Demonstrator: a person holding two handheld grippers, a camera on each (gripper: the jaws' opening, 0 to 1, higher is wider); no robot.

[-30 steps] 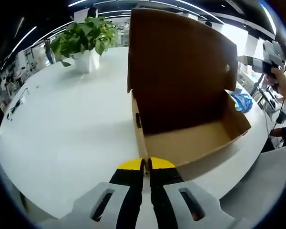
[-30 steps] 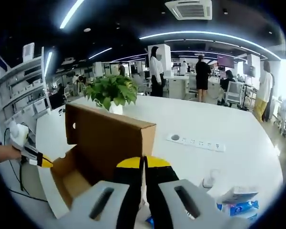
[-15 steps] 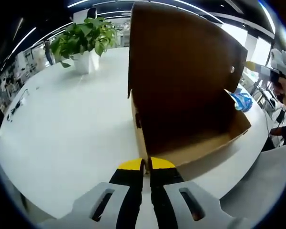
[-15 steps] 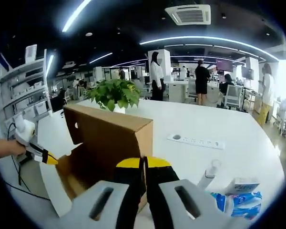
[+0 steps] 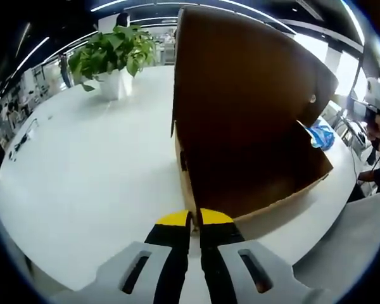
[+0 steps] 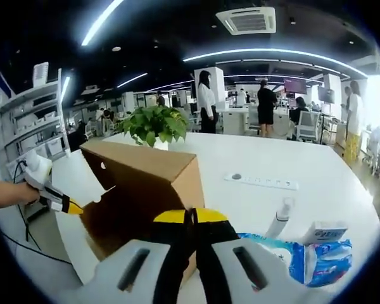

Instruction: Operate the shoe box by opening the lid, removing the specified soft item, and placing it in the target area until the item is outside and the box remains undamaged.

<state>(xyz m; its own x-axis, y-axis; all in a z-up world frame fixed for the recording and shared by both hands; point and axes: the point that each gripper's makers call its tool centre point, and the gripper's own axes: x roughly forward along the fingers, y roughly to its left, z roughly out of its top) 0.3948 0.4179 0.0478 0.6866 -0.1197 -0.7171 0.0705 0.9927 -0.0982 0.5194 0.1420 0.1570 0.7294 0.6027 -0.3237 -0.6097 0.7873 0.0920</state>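
In the left gripper view, the left gripper (image 5: 191, 218) sits low at the near edge of the white table (image 5: 88, 158), its yellow-tipped jaws pressed together with nothing between them. Just ahead of the tips stands the brown cardboard shoe box (image 5: 253, 190), its near corner almost at the jaws. The lid (image 5: 240, 82) is tilted over the box so that its dark inner face hides most of the inside; whether the soft item is in there cannot be told. Farther back on the table, to the left, a potted plant (image 5: 111, 54) stands in a white pot. At the right edge of this view a person's hand holds the right gripper (image 5: 367, 111), well apart from the box. In the right gripper view, the right gripper's jaws are likewise closed and empty, with the box just beyond them on the left and the lid sloping down over it. The left gripper comes into this view from the left, its yellow tip close to the box's open side; contact cannot be judged. To the right of the box lie a blue soft pack (image 6: 304, 256), a small white bottle (image 6: 280, 216) and a white carton (image 6: 326, 232). A white power strip (image 6: 263, 182) lies farther back on the table, and people (image 6: 206, 101) stand in the office beyond it.
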